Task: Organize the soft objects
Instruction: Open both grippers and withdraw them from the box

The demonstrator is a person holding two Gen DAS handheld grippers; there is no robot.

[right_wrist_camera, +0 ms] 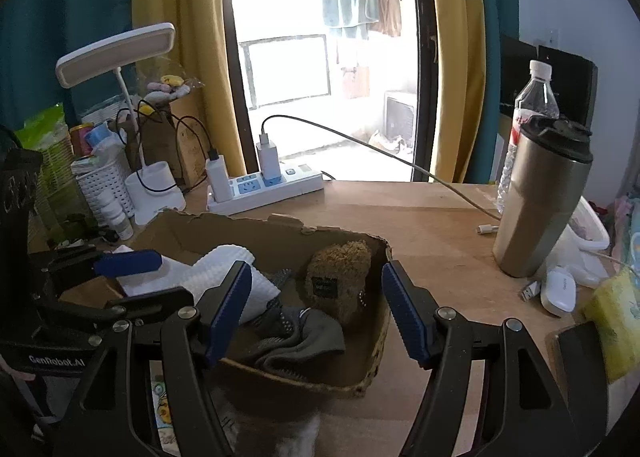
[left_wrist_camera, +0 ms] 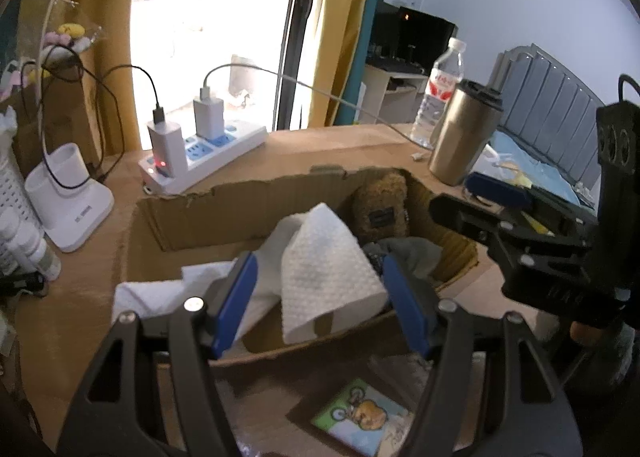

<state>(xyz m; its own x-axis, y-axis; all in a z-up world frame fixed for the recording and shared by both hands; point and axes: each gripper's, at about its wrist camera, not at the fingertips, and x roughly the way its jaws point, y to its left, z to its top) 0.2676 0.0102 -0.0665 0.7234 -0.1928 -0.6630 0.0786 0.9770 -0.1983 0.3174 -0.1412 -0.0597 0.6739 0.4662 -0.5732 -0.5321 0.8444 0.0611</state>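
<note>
An open cardboard box (left_wrist_camera: 208, 217) (right_wrist_camera: 352, 373) on the wooden desk holds a white textured cloth (left_wrist_camera: 324, 269) (right_wrist_camera: 228, 277), a brown plush toy (left_wrist_camera: 380, 209) (right_wrist_camera: 340, 277) and grey socks (left_wrist_camera: 416, 253) (right_wrist_camera: 296, 341). My left gripper (left_wrist_camera: 320, 305) is open and empty, its blue pads either side of the white cloth above the box's near rim. It also shows at the left in the right wrist view (right_wrist_camera: 132, 281). My right gripper (right_wrist_camera: 316, 313) is open and empty above the socks and plush toy. It shows at the right in the left wrist view (left_wrist_camera: 492, 209).
A white power strip (right_wrist_camera: 268, 189) with chargers and cables lies behind the box. A steel tumbler (right_wrist_camera: 540, 201) and a water bottle (right_wrist_camera: 532, 105) stand at the right. A desk lamp (right_wrist_camera: 152, 185) and a white basket (right_wrist_camera: 104, 185) stand at the left. A cartoon card (left_wrist_camera: 360, 417) lies near the front.
</note>
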